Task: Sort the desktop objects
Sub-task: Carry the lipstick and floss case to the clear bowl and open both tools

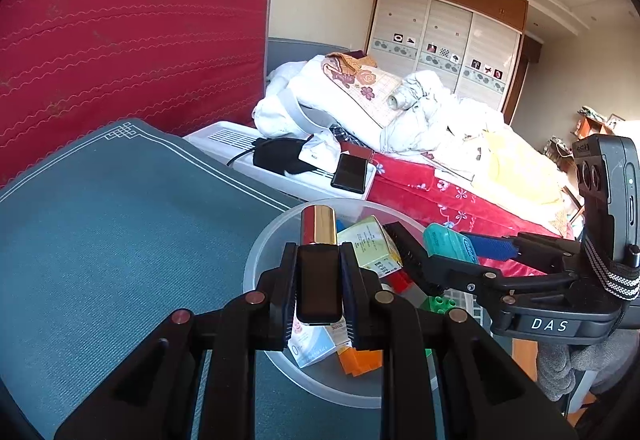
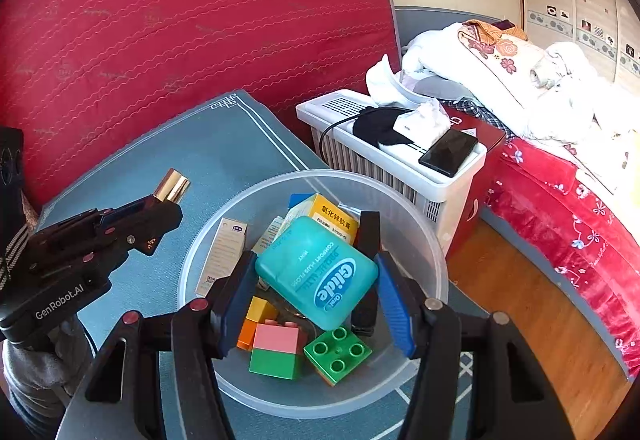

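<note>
right wrist view: right tool [image 2: 316, 280] clamped on teal plastic floss box [image 2: 316, 272] above translucent round plastic bowl [image 2: 420, 240] on counter; left tool [image 1: 319, 280] clamped on black-and-gold lipstick tube [image 1: 318, 252] at bowl rim

Bright daylight from the right; sharp focus; fisheye-curved, dark-vignetted edges.

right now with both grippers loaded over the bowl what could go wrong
1. The teal floss case sits skewed between the right gripper fingers, so it might twist free.
2. The lipstick tube in the left gripper could roll off the blue mat.
3. The clear bowl sits near the mat's edge.
</note>
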A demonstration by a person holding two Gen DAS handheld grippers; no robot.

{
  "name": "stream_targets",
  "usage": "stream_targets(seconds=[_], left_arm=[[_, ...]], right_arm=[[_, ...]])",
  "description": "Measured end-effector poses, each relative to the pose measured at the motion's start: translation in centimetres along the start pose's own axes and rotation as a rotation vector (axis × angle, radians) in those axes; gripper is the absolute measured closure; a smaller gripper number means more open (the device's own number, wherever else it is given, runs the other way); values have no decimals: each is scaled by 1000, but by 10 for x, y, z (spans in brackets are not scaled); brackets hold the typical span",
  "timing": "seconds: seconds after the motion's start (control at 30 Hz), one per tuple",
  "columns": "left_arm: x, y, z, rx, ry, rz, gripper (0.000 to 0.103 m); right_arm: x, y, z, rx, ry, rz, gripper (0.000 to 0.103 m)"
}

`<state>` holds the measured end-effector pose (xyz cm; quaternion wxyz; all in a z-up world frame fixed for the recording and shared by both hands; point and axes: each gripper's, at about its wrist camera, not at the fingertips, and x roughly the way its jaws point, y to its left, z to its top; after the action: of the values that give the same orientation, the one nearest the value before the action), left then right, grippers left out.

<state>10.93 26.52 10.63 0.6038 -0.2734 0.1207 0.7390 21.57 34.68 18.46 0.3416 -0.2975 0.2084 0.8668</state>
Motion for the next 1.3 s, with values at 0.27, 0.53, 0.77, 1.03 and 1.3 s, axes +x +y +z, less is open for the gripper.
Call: stream_targets(seconds=[0.27, 0.53, 0.77, 1.03, 1.3], left_arm=[[-1, -8, 4, 5, 1, 63, 81], [12, -22, 1, 10, 39, 60, 81], [22, -28, 1, 9, 56, 71, 81], [31, -33, -1, 10, 75, 86, 81], [35, -33, 1, 4, 81, 95, 81]], right_arm=[[2, -1, 1, -7, 3, 29, 40], [3, 2, -2, -44, -3, 4, 40], [6, 0, -4, -56, 6, 5, 40], [8, -1, -8, -69, 13, 15, 39], [8, -1, -8, -86, 6, 13, 39]])
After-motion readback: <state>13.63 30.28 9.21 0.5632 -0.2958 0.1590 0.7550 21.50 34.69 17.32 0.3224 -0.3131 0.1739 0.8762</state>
